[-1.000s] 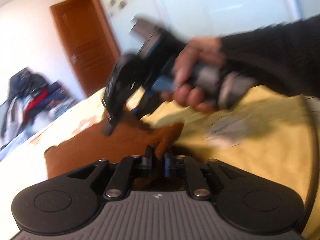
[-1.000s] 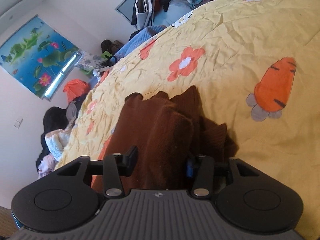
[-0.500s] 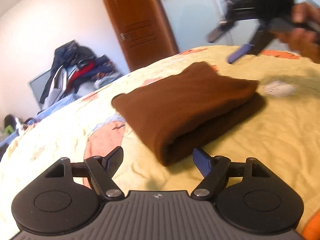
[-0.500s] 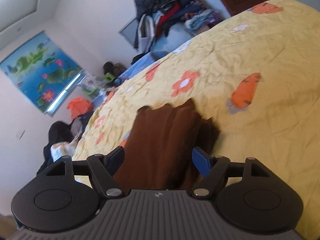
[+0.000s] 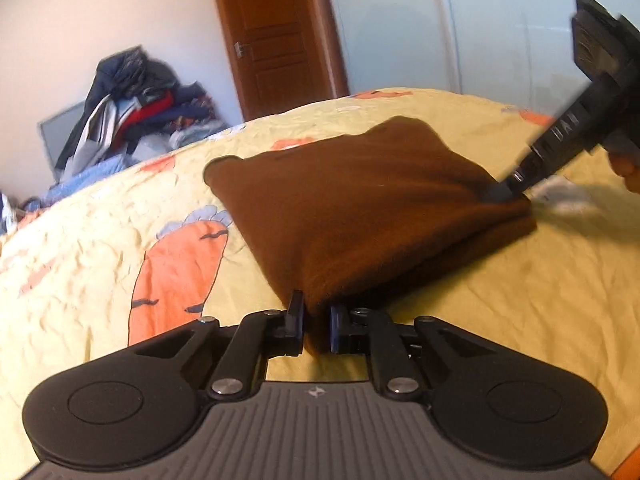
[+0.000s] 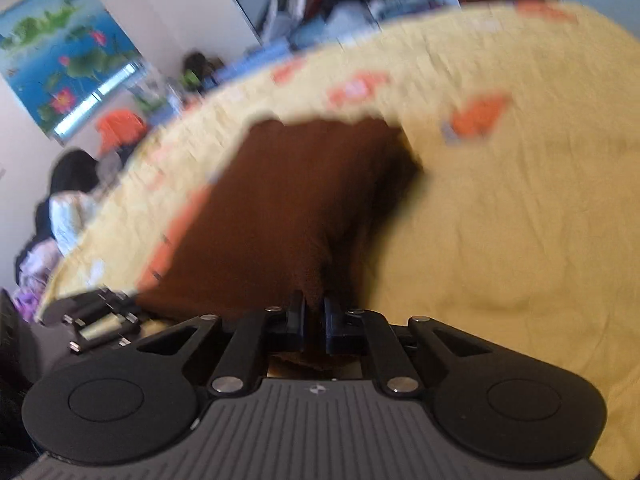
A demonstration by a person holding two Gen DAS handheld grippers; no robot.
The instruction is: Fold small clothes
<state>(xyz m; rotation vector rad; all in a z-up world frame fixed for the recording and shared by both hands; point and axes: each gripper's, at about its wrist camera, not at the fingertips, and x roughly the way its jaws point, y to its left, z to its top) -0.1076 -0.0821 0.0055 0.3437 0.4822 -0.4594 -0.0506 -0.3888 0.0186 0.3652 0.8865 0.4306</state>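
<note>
**Both grippers closing on the corners of a folded brown garment**

A folded brown garment point(image 5: 360, 208) lies on a yellow bedspread point(image 5: 500, 320) printed with orange carrots and flowers. In the left wrist view it fills the centre, its near corner pointing to 6 o'clock. There the left gripper point(image 5: 316, 326) is closing, with that corner pinched between its narrow jaws. At 3 o'clock in the same view, the right gripper point(image 5: 504, 194) reaches down to the garment's right-hand corner, and part of a hand point(image 5: 628, 168) shows at the frame edge.

The right wrist view, which is blurred, shows the right gripper point(image 6: 314, 322) closing on brown cloth between its jaws. Only this view shows a lotus picture point(image 6: 60, 56) on the wall at 10 o'clock.

Only the left wrist view shows a wooden door point(image 5: 276, 32) at 12 o'clock. A pile of clothes point(image 5: 132, 108) sits at 10 o'clock. Bare bedspread surrounds the garment, widest toward 4 o'clock.
</note>
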